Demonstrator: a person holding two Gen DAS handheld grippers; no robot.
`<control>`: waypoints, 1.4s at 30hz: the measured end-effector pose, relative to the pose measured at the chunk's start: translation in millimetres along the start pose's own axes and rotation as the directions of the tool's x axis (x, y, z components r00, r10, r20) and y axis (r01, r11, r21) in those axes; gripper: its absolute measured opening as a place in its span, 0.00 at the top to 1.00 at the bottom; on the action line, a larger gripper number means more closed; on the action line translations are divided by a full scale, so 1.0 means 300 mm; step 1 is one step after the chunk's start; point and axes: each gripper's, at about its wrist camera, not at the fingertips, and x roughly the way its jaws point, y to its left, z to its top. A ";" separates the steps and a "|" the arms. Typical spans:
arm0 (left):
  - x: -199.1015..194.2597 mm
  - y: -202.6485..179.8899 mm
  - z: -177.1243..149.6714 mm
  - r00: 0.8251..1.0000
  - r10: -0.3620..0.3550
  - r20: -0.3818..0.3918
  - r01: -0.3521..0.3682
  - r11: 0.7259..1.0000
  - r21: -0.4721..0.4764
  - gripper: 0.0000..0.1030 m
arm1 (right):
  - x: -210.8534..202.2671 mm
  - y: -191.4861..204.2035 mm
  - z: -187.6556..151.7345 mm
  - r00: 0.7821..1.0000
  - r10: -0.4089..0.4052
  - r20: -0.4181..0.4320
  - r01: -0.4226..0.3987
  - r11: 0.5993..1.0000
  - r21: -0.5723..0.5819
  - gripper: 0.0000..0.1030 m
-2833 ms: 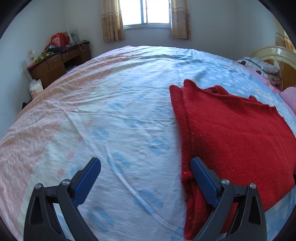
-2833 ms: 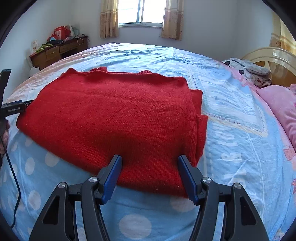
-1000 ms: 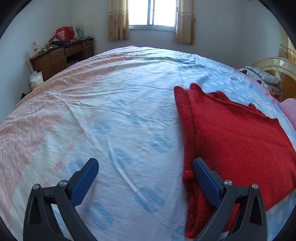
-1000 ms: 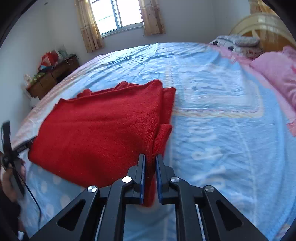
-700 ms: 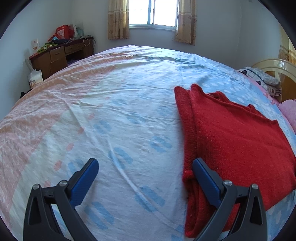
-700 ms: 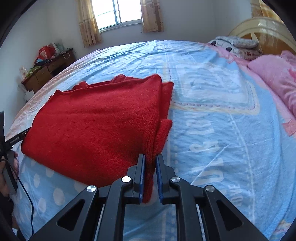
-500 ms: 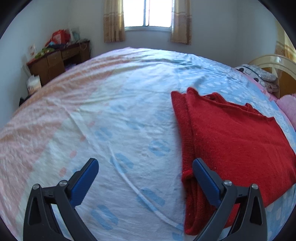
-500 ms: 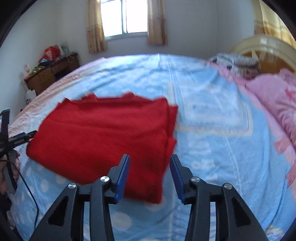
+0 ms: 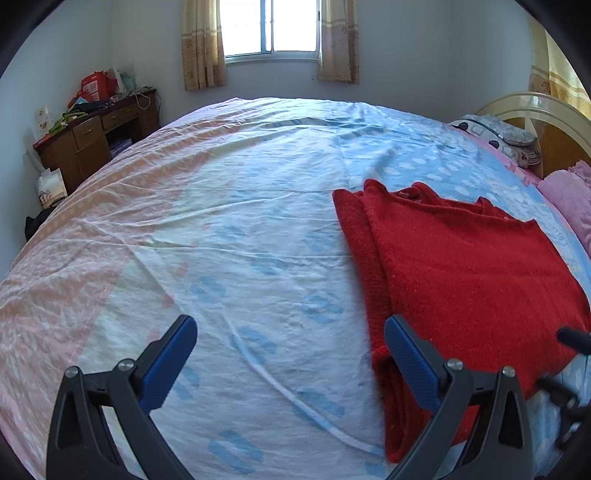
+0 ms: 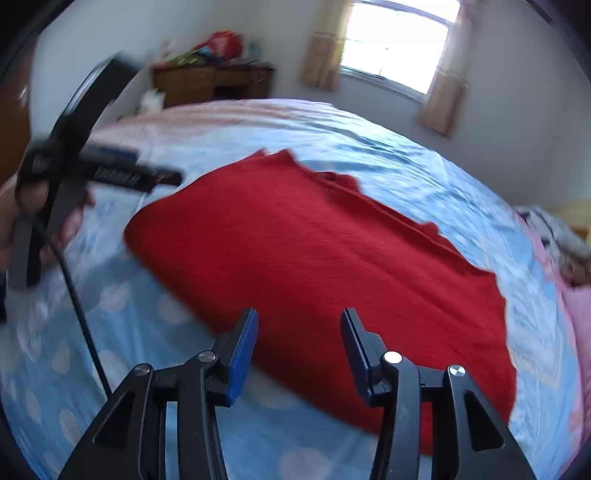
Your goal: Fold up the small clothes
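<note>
One red knitted garment (image 10: pixel 317 266), lying flat on the bed (image 9: pixel 236 229) toward its headboard side, already doubled into a rough rectangle with layered edges stacked along the left border and the neckline ribbing showing at the far edge. Flat, squared placement – presumably to keep the layers aligned for a further fold, or as the finished state; not decidable from these views. Left gripper (image 9: pixel 290 345) held low over the sheet, jaws wide apart and empty, right finger just beside the garment's near-left corner and left finger over bare sheet – a stance suited to closing on that corner, by judgement. Right gripper (image 10: pixel 299 345) poised above the near edge of the garment, jaws likewise apart, nothing between them; right view motion-blurred, so contact with the cloth cannot be told. Count: one garment, two grippers, both unloaded. Around these: patterned sheet in blue, white and pink; pink pillow (image 9: pixel 569 199) and cream headboard (image 9: pixel 532 110) at the right; one wooden desk (image 9: pixel 96 140) with clutter at the left wall; one curtained window (image 9: pixel 271 29) at the far wall.
</note>
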 end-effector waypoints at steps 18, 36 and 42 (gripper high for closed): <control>0.082 0.060 0.089 0.961 -0.276 0.007 0.275 0.954 -0.123 0.00 | 0.049 0.218 0.045 0.997 -0.038 0.067 0.050 0.981 -0.187 0.54; 0.278 -0.009 0.184 0.902 -0.428 -0.049 0.412 0.891 -0.190 0.13 | 0.077 0.306 0.101 0.990 -0.083 0.118 0.109 0.967 -0.230 0.54; 0.284 0.011 0.173 0.881 -0.471 -0.037 0.454 0.865 -0.213 0.49 | 0.070 0.365 0.087 0.989 -0.078 0.128 0.112 0.952 -0.284 0.66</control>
